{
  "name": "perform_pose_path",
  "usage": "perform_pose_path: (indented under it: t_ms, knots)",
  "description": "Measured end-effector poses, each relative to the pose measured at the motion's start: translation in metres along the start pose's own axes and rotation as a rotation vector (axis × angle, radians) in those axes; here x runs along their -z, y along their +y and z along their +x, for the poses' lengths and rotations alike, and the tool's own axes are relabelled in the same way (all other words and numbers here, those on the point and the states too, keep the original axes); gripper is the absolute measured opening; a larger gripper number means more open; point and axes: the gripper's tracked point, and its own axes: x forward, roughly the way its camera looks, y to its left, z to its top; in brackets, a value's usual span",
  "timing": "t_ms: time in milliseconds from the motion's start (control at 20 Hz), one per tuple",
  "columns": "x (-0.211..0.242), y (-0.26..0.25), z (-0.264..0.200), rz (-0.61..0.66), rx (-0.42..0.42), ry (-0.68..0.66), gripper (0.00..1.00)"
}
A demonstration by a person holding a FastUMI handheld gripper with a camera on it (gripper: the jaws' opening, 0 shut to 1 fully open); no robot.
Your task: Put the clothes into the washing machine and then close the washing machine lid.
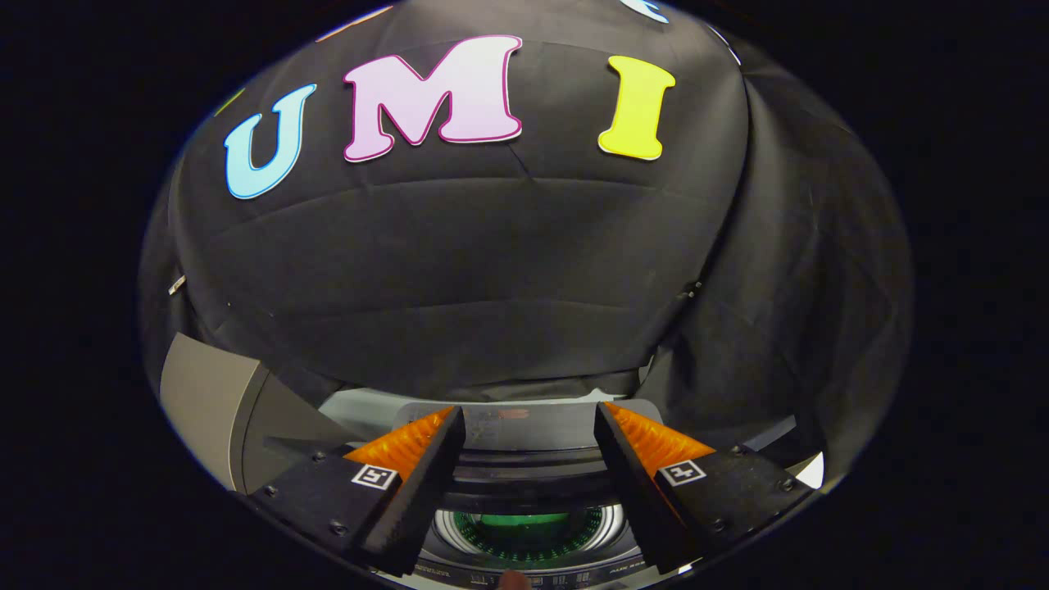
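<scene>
1. The tool (529, 422) stands open: its two fingers (418, 475) are spread wide apart and nothing is held between them.
2. Below and between the fingers sits the washing machine (524, 459), seen from above at a steep angle.
3. The round mouth of the drum (524, 524) shows in the gap between the fingers, with a pale ring around it and a green piece of clothing (524, 528) lying inside the drum.
4. The lid (524, 426) of the machine stands raised at the back of the opening, just beyond the fingertips, as a flat greyish panel; the machine is therefore open.
5. Along the near edge of the machine runs a dark control strip (524, 578) with small markings too tiny to make out.
6. A small rounded shape, perhaps a fingertip (514, 580), touches that strip at the near edge; what it is cannot be told for sure.
7. To the left of the machine, beside the left-hand finger, stands a grey angular panel (205, 401), tilted; what it belongs to is unclear.
8. Behind the machine hangs the black cloth wall (459, 270) of the booth, creased and folded, reaching down to the back of the lid.
</scene>
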Motion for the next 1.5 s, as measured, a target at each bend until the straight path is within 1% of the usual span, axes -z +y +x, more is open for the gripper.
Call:
perform_pose_path:
  t_ms: [450, 1250, 1400, 1500]
  knots:
    - [0.042, -0.002, -0.021, 0.005, 0.001, 0.032, 1.0]
    - [0.186, -0.01, -0.015, 0.013, 0.005, 0.28, 1.0]
    - [0.208, -0.013, -0.018, 0.01, 0.002, 0.321, 1.0]
    - [0.212, -0.011, -0.02, 0.008, -0.004, 0.323, 1.0]
